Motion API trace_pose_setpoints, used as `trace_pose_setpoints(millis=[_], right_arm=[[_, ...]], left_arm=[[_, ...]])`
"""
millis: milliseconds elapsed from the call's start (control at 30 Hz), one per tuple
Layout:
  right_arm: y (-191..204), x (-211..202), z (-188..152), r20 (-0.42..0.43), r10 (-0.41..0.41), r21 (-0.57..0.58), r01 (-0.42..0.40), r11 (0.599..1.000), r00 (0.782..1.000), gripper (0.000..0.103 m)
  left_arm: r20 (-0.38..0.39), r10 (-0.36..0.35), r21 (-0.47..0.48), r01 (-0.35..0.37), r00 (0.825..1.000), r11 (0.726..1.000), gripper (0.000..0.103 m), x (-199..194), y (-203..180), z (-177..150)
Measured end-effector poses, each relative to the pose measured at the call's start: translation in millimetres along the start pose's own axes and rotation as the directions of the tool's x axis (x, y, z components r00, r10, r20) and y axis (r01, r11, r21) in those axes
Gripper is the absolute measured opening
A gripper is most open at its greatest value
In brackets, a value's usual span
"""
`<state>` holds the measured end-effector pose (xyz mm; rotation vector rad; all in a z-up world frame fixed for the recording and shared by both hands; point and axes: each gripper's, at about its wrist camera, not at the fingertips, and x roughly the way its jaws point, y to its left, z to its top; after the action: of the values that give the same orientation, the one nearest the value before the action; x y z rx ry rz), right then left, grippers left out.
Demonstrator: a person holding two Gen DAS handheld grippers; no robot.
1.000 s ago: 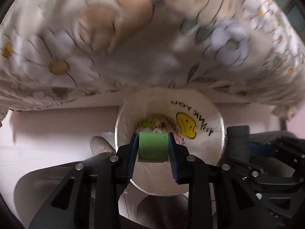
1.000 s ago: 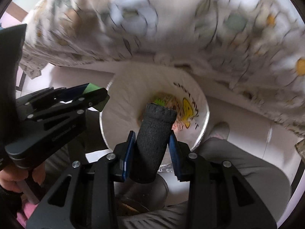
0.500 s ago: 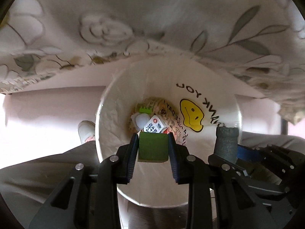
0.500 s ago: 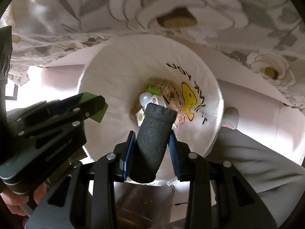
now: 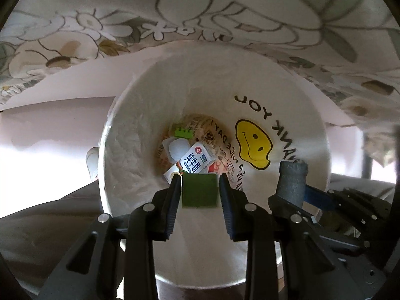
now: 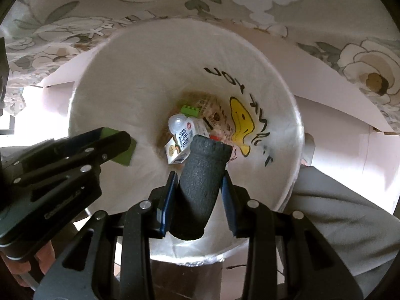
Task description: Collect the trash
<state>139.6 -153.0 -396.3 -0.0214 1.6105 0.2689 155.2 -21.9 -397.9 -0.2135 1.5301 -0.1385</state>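
Note:
A white bag-lined bin (image 5: 317,135) with a yellow smiley print sits directly under both grippers. At its bottom lie a milk carton (image 5: 196,162), a green toy brick (image 5: 182,133) and wrappers. My left gripper (image 5: 200,183) points down into the bin's mouth. A green block (image 5: 200,191) is between its pads, and the jaws are opening. My right gripper (image 6: 198,176) is shut on a dark grey foam cylinder (image 6: 205,155), which stands over the bin beside the left gripper (image 6: 107,145). That cylinder (image 5: 292,182) also shows at the right of the left wrist view.
A floral tablecloth (image 5: 200,12) hangs over the far side of the bin. A person's trouser legs (image 6: 337,212) flank the bin, with a shoe (image 5: 92,160) at its left. A hand (image 6: 37,262) holds the left gripper. The floor is pale.
Both grippers have sunk towards the bin, whose mouth now fills more of each view. The tablecloth has slid up the frames. The green block and foam cylinder stay between their pads.

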Motion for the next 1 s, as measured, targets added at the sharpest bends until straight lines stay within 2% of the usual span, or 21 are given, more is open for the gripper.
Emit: trace_pose_setpoints(millis=[33, 67, 100, 233, 767, 867, 1000], right_arm=[[-0.3, 1.8, 0.8, -0.006, -0.007, -0.001, 0.007, 1.0, 1.0, 0.039], [-0.4, 2.9, 1.6, -0.012, -0.018, -0.002, 0.018, 1.0, 1.0, 0.043], [-1.1, 4.0, 1.8, -0.014, -0.026, -0.002, 0.026, 1.0, 1.0, 0.046], [-5.1, 2.3, 3.4, -0.002, -0.028, 0.011, 0.028, 1.0, 1.0, 0.051], [-7.1, -12.7, -4.9, 0.029, -0.025, 0.005, 0.025, 1.0, 0.999, 0.051], [-4.6, -22.5, -9.2, 0.045, -0.02, 0.001, 0.02, 1.0, 0.999, 0.051], [-0.7, -43.7, -16.3, 0.084, -0.011, -0.012, 0.012, 1.0, 0.996, 0.051]], left_arm=[[-0.007, 0.0, -0.005, 0.0, 1.0, 1.0, 0.044, 1.2, 0.8, 0.4], [-0.012, 0.004, -0.017, -0.004, 1.0, 1.0, 0.057, 2.7, 1.9, 0.9], [-0.009, 0.009, -0.02, -0.009, 1.0, 1.0, 0.06, 2.1, 2.5, 1.0], [0.001, 0.015, -0.007, -0.015, 1.0, 1.0, 0.06, 0.3, 2.0, 2.5], [0.031, 0.056, 0.017, -0.057, 0.998, 0.998, 0.06, -14.6, 1.0, -5.2], [0.059, 0.069, 0.024, -0.071, 0.996, 0.997, 0.06, -26.9, -0.1, -7.5], [0.132, 0.087, 0.027, -0.091, 0.987, 0.995, 0.06, -55.5, -1.7, -10.2]])
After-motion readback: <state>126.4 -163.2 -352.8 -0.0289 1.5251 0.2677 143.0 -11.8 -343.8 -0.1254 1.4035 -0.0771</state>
